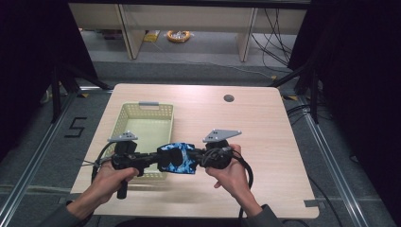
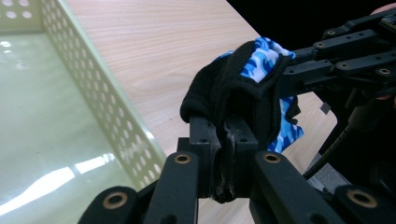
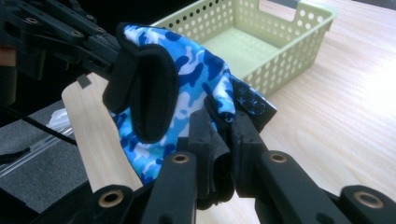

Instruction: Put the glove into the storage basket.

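A blue camouflage glove (image 1: 177, 158) with black trim hangs in the air between the two grippers, above the table's near edge. My left gripper (image 1: 158, 157) is shut on the glove's black cuff (image 2: 233, 100), its jaws pinching the fabric. From the other side my right gripper (image 1: 198, 157) is shut on the glove's blue patterned end (image 3: 196, 84). The two grippers point at each other, with the glove stretched a little between them. A pale green perforated basket (image 1: 124, 124) stands on the table behind the left gripper, and it holds nothing.
The wooden table (image 1: 265, 137) has a round cable hole (image 1: 229, 98) at the back right. A yellow coil (image 1: 178, 36) lies on the floor beyond the table, near desk legs. Cables trail from both grippers toward the near edge.
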Action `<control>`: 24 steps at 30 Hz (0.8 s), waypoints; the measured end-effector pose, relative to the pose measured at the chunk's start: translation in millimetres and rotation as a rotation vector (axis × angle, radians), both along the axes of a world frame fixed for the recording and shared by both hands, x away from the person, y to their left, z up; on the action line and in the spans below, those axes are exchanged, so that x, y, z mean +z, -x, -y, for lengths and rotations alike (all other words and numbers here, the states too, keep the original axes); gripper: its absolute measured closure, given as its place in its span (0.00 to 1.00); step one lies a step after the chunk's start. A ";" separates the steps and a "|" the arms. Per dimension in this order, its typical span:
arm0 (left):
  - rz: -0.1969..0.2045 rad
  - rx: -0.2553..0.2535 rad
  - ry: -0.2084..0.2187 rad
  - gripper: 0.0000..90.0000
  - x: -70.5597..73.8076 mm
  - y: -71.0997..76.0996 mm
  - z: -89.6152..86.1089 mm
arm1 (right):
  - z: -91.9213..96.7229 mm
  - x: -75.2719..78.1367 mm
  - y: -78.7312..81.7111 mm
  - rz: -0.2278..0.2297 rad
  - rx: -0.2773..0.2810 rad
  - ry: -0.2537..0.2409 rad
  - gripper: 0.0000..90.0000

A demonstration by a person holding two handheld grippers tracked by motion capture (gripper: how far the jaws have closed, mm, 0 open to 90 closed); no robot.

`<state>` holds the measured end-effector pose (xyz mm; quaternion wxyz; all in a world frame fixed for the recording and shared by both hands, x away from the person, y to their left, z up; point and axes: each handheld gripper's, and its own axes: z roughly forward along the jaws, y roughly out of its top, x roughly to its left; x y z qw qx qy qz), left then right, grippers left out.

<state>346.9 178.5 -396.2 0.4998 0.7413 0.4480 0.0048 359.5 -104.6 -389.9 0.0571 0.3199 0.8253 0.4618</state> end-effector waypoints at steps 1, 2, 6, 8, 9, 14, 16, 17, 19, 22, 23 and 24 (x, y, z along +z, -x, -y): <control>0.001 -0.001 -0.005 0.93 1.0 -1.9 -3.5 | -2.9 1.4 -2.6 0.007 -0.002 0.009 0.90; 0.000 0.004 -0.007 0.93 1.5 -3.8 -6.6 | -6.4 2.0 -5.5 0.009 0.005 0.004 0.90; -0.014 0.021 -0.013 0.93 2.9 -10.5 -19.0 | -20.4 4.9 -13.8 0.010 0.019 0.010 0.90; -0.014 0.036 -0.017 0.93 2.6 -12.7 -24.4 | -26.8 6.2 -17.9 0.010 0.025 0.018 0.90; -0.016 0.044 -0.020 0.93 2.5 -13.7 -26.9 | -30.4 7.2 -18.5 -0.010 0.021 0.018 0.90; -0.022 0.070 -0.019 0.93 1.4 -17.9 -37.6 | -44.4 7.2 -27.1 0.012 0.026 0.011 0.90; -0.026 0.073 -0.022 0.93 1.6 -19.7 -41.7 | -48.1 8.1 -29.6 0.006 0.036 0.025 0.90; -0.027 0.076 -0.020 0.92 1.7 -20.5 -43.4 | -50.2 8.1 -31.1 0.003 0.039 0.024 0.90; -0.025 0.085 -0.020 0.92 2.5 -21.2 -46.7 | -54.1 8.4 -34.0 0.006 0.046 0.025 0.90; -0.025 0.087 -0.023 0.92 3.1 -21.6 -51.1 | -59.2 9.1 -37.1 0.010 0.054 0.020 0.90; -0.027 0.090 -0.026 0.92 3.4 -21.7 -52.1 | -60.5 9.4 -37.6 0.005 0.056 0.020 0.90; -0.028 0.091 -0.029 0.92 3.6 -22.0 -53.4 | -61.6 9.8 -37.5 0.003 0.050 0.026 0.90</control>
